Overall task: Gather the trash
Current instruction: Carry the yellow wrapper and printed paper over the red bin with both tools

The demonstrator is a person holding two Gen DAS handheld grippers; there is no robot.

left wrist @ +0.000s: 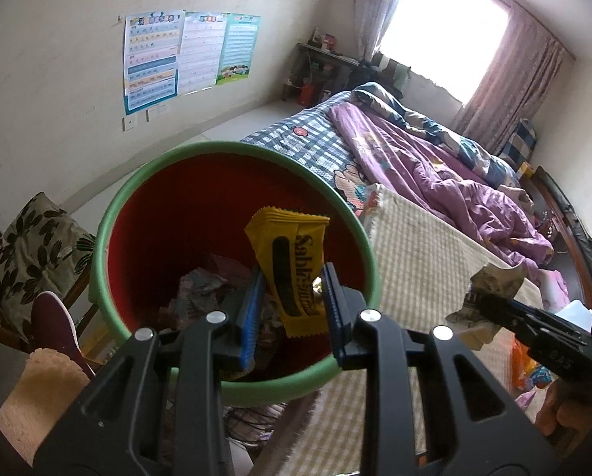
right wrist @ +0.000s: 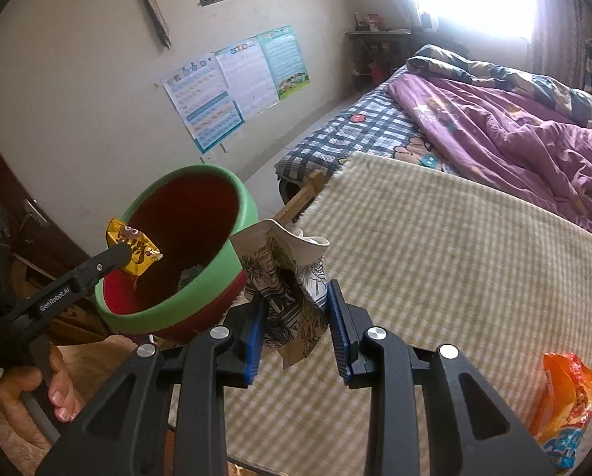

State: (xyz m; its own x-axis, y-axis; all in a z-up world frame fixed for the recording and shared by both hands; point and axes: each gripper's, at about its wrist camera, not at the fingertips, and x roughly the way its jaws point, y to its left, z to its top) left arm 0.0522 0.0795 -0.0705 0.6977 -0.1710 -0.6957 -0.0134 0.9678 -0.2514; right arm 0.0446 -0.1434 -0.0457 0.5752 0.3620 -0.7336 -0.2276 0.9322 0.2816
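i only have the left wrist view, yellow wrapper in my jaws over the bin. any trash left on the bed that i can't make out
Observer: Yes, an orange snack bag lies on the checked blanket, right of the right gripper.
Operator: what's the right one holding
Observer: A crumpled printed paper wrapper, pinched between its blue pads.
Operator: is it over the bin
Observer: No, it sits beside the bin, just outside the green rim.

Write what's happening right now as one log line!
left gripper: yellow wrapper over bin | right gripper: crumpled paper beside bin | orange bag remaining
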